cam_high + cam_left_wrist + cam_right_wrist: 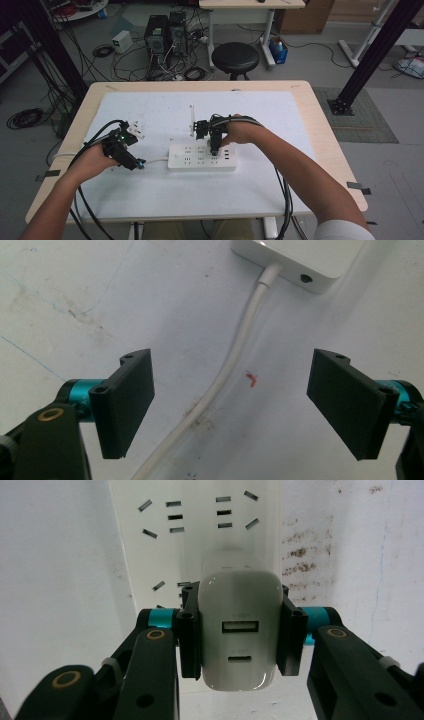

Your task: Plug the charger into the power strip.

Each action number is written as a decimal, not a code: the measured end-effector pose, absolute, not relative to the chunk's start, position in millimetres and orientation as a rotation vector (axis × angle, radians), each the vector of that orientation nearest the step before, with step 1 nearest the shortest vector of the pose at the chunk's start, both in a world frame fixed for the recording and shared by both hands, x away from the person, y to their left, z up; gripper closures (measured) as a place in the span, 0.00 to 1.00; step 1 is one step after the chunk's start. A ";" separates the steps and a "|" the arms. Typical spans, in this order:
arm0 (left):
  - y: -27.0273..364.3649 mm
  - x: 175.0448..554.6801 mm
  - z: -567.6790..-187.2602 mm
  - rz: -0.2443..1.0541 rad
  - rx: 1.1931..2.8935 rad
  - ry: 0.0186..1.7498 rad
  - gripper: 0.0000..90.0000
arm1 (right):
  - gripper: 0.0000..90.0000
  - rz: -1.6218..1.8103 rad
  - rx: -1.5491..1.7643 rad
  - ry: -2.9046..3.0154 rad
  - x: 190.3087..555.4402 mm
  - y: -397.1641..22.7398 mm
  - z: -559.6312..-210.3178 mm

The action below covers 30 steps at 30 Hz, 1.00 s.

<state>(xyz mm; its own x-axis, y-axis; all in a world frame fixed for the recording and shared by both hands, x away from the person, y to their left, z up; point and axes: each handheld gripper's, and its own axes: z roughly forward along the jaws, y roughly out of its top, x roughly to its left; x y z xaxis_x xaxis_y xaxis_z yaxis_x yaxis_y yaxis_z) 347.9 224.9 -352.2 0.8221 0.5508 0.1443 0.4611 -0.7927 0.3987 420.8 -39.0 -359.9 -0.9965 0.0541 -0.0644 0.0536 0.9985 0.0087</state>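
Holding a white charger [239, 630] tight between its two black jaws, the right gripper [239, 632] hangs just over the power strip [202, 157] on the table [300, 97]. The charger sits right above the strip's slots, near the strip's middle.

It could go wrong if the pins do not line up with the slots. Then the charger would bump the top of the strip and tip in the jaws, or slip out.

Pushing down hard could also slide the strip across the white mat [165, 195], because nothing holds it.

The left gripper [125, 152] waits just beside the strip's left end, with its jaws spread wide and nothing in them. The strip's white cord [235, 355] runs on the mat between those jaws. If that gripper moves, it might snag the cord and tug the strip away.

A small white plug [136, 130] lies well apart from the strip, up and to its left.
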 end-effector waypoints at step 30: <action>227.3 347.0 -357.5 0.358 2.649 0.763 0.21 | 0.69 -0.048 0.058 3.064 419.4 -32.0 -367.8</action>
